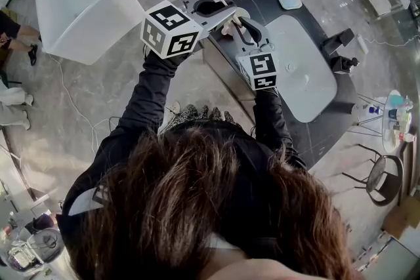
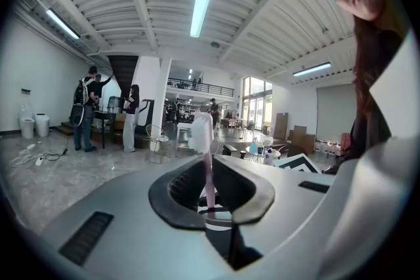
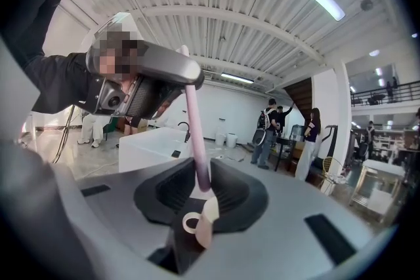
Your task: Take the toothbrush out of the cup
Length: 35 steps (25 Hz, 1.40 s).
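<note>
A pink toothbrush (image 2: 209, 174) with white bristles (image 2: 200, 133) is held in the air between both grippers, above the black counter (image 1: 262, 0). My left gripper (image 2: 211, 192) is shut on its stem below the bristles. In the right gripper view the pink handle (image 3: 194, 134) runs from my right gripper (image 3: 199, 183) up to the left gripper (image 3: 161, 72). The right pads sit against the handle, whose cream end with a small ring (image 3: 197, 226) lies behind them. In the head view the left gripper (image 1: 220, 10) and right gripper (image 1: 239, 28) meet tip to tip. No cup shows clearly.
A white sink basin (image 1: 303, 72) is set in the counter, with a black faucet (image 1: 338, 42) at its right and a pale dish (image 1: 289, 0) behind. A white bathtub (image 1: 79, 3) stands at the left. A small table with bottles (image 1: 396, 116) and people (image 2: 85, 108) are farther off.
</note>
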Each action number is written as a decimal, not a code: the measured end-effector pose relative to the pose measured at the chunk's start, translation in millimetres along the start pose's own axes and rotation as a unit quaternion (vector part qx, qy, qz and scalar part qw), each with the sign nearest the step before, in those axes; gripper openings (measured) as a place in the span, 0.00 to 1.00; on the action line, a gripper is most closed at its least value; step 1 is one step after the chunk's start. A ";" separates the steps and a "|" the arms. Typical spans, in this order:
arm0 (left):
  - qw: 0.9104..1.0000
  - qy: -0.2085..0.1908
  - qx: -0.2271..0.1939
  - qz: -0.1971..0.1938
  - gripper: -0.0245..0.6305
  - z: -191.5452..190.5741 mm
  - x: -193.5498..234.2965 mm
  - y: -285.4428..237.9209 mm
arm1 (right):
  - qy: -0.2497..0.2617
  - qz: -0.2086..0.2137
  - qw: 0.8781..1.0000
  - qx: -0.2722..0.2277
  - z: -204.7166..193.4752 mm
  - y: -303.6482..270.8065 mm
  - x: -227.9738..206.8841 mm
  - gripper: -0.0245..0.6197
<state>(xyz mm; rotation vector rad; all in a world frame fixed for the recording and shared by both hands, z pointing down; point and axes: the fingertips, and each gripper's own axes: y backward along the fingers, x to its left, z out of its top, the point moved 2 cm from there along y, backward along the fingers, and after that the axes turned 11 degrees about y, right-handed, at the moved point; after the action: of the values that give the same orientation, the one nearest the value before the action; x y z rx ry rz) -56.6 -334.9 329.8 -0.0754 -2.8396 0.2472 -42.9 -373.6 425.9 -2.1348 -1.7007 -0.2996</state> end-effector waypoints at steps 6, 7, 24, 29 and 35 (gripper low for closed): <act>1.000 -0.009 -0.010 0.000 0.10 -0.2 0.8 -1.3 | 0.015 0.018 1.000 0.008 -0.3 -2.3 9.3 0.13; 1.000 -0.021 -0.016 0.000 0.10 0.1 0.0 -0.8 | 0.015 0.020 1.000 0.010 -0.1 -2.1 9.5 0.13; 0.994 -0.077 -0.076 0.025 0.28 -3.5 7.5 4.6 | -0.057 -0.007 0.998 -0.003 1.0 7.8 -15.9 0.13; 0.993 -0.070 -0.085 0.052 0.27 -14.7 22.3 9.3 | -0.078 -0.031 0.996 -0.012 3.1 18.1 -33.7 0.13; 0.990 -0.062 -0.103 0.078 0.27 -17.2 33.5 10.7 | -0.083 -0.057 0.994 -0.040 25.4 31.2 -54.2 0.13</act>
<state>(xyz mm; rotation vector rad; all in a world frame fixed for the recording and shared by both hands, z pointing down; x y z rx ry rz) -83.4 -319.0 353.5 -0.3366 -2.9764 -0.0108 -27.5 -416.4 376.0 -2.1764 -1.9389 -0.2302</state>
